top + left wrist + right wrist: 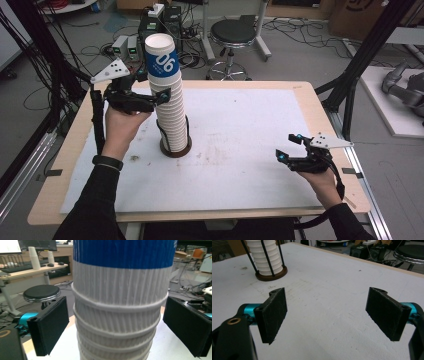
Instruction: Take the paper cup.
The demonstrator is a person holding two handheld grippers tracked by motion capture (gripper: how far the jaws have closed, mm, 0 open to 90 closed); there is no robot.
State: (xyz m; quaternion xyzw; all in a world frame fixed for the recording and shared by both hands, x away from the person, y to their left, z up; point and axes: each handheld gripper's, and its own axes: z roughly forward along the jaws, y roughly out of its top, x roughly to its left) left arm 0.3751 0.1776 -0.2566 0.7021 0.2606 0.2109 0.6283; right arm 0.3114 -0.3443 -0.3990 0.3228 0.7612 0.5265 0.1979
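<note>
High view — stained white table [240, 165], cabled floor [300, 45].

Tall stack of ribbed white paper cups [169, 100] stands upright in a round holder.

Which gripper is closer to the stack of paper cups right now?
Left. The left gripper straddles the stack of paper cups with open jaws, pads apart from it; the right gripper hovers far across the table.

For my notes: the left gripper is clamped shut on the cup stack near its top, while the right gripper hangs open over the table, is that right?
Not quite: the left gripper is open. The left gripper view shows both pads clear of the cup stack. The right gripper does hang open over the table.
</note>
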